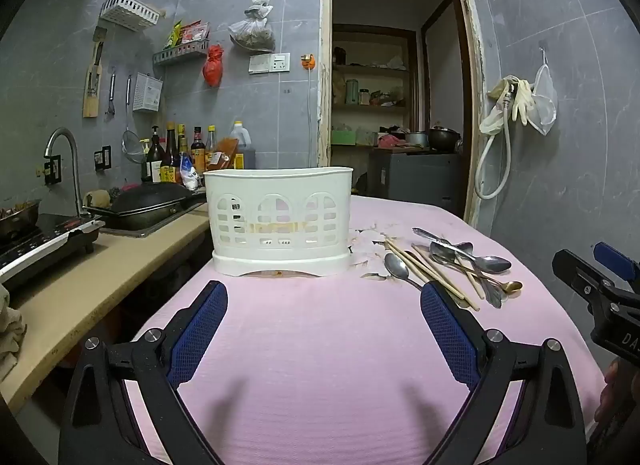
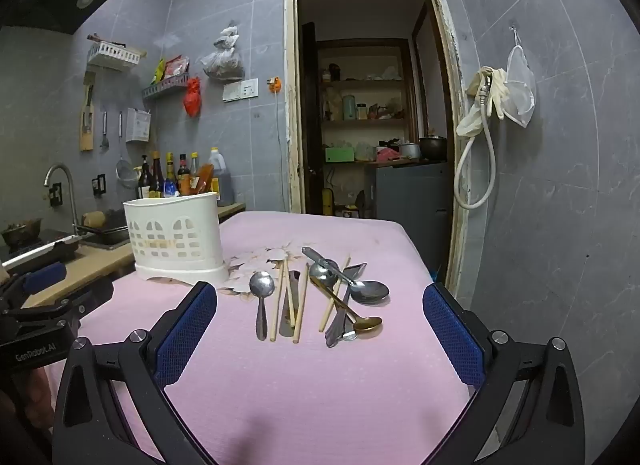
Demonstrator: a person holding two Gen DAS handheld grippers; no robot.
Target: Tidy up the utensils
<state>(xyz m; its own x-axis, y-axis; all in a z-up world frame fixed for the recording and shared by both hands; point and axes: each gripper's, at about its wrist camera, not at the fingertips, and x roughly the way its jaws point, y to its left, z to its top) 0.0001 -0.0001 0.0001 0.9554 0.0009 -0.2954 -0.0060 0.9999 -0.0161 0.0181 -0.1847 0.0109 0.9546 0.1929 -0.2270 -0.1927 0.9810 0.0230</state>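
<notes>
A white plastic utensil holder (image 1: 279,221) (image 2: 176,239) stands upright on the pink tablecloth (image 1: 320,345) (image 2: 320,377). To its right lies a loose pile of utensils (image 1: 452,265) (image 2: 320,297): metal spoons, a gold spoon (image 2: 362,323), wooden chopsticks (image 2: 301,309) and a knife. My left gripper (image 1: 324,289) hovers open in front of the holder, nothing between its fingers. Over the cloth just short of the pile, my right gripper (image 2: 320,293) is open and empty too. Each gripper shows at the edge of the other's view, the right gripper (image 1: 600,289) and the left gripper (image 2: 40,293).
A kitchen counter (image 1: 80,285) runs along the left with an induction hob (image 1: 44,241), a wok (image 1: 148,201), a tap (image 1: 66,157) and sauce bottles (image 1: 188,153). An open doorway (image 1: 392,105) lies behind the table. A hose and gloves (image 1: 512,105) hang on the right wall.
</notes>
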